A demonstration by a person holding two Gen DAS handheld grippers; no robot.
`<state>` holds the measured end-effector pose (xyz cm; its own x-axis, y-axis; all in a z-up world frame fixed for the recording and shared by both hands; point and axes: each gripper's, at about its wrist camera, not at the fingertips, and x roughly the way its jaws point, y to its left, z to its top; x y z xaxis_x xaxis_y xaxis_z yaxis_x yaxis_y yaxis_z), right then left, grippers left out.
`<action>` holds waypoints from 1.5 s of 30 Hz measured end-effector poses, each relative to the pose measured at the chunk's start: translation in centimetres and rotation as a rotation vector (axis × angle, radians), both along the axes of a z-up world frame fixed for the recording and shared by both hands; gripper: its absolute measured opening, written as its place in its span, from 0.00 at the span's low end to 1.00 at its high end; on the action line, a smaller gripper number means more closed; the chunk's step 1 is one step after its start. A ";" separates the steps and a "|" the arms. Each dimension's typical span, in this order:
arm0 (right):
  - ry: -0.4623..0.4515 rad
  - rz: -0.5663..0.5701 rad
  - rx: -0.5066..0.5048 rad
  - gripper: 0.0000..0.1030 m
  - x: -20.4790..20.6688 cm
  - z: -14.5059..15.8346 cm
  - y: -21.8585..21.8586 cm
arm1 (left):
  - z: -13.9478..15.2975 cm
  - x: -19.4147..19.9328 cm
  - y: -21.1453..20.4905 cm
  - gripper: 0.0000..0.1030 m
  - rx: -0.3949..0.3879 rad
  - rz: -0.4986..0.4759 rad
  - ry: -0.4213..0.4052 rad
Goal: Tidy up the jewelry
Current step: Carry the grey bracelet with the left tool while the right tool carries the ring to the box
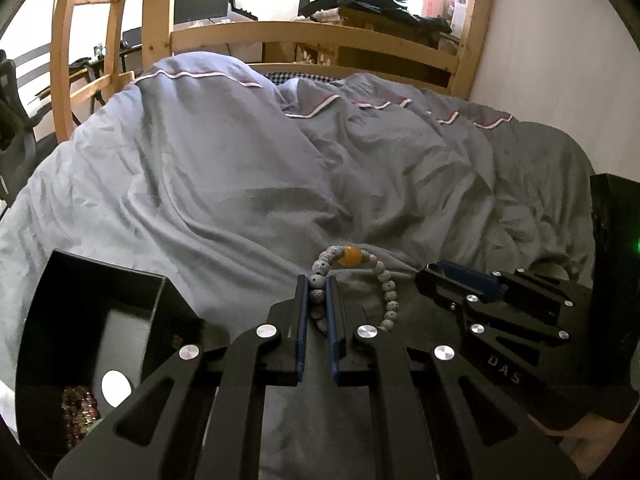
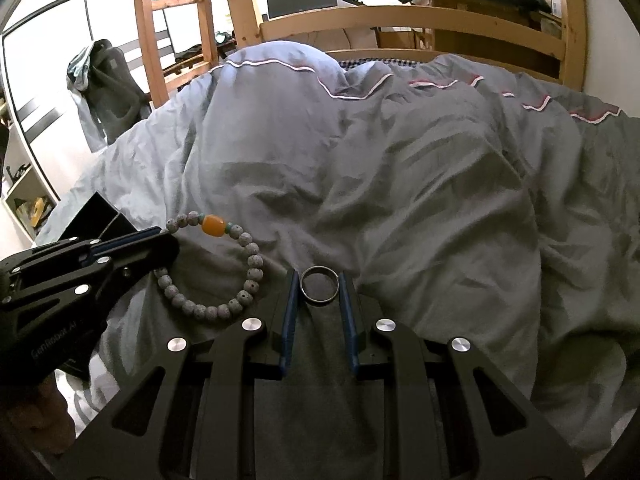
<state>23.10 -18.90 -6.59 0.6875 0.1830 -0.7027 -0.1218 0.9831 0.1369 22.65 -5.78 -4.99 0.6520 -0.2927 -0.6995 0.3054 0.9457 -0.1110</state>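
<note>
Lying between right claw (image 2: 319,280) pads: ring (image 2: 319,285).
</note>
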 end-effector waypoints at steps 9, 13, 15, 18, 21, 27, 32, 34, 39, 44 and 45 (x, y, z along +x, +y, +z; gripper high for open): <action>-0.023 0.011 -0.010 0.20 -1.7 2.1 0.7 | 1.2 -0.7 0.7 0.08 -0.012 0.013 -0.004; -0.025 0.007 -0.015 0.20 -2.6 2.6 0.7 | 1.4 -1.2 1.1 0.08 -0.031 0.009 0.002; -0.026 0.002 -0.015 0.20 -3.1 2.8 0.5 | 1.4 -1.5 1.1 0.08 -0.023 0.009 0.003; -0.029 -0.010 -0.012 0.20 -3.7 3.1 0.1 | 1.0 -1.9 1.1 0.08 -0.015 0.009 0.013; -0.037 -0.020 -0.004 0.20 -4.1 3.5 -0.4 | 0.9 -2.3 1.1 0.08 -0.009 0.010 0.015; -0.056 -0.023 0.011 0.20 -5.0 4.4 -0.7 | 1.9 -3.6 1.5 0.08 -0.004 0.016 -0.020; -0.083 0.007 0.000 0.20 -6.2 5.3 0.5 | 3.5 -5.4 2.5 0.08 -0.004 0.019 -0.050; -0.091 0.027 -0.009 0.20 -6.7 5.6 1.3 | 4.2 -6.1 3.0 0.08 0.002 0.026 -0.063; -0.111 0.085 -0.022 0.20 -7.1 6.4 3.7 | 5.8 -8.1 5.8 0.08 0.014 0.061 -0.089; -0.119 0.151 -0.034 0.20 -7.5 6.6 6.5 | 7.2 -8.4 8.8 0.08 -0.010 0.121 -0.103; -0.119 0.159 -0.037 0.20 -7.5 6.6 7.0 | 7.5 -8.4 9.2 0.08 -0.015 0.128 -0.107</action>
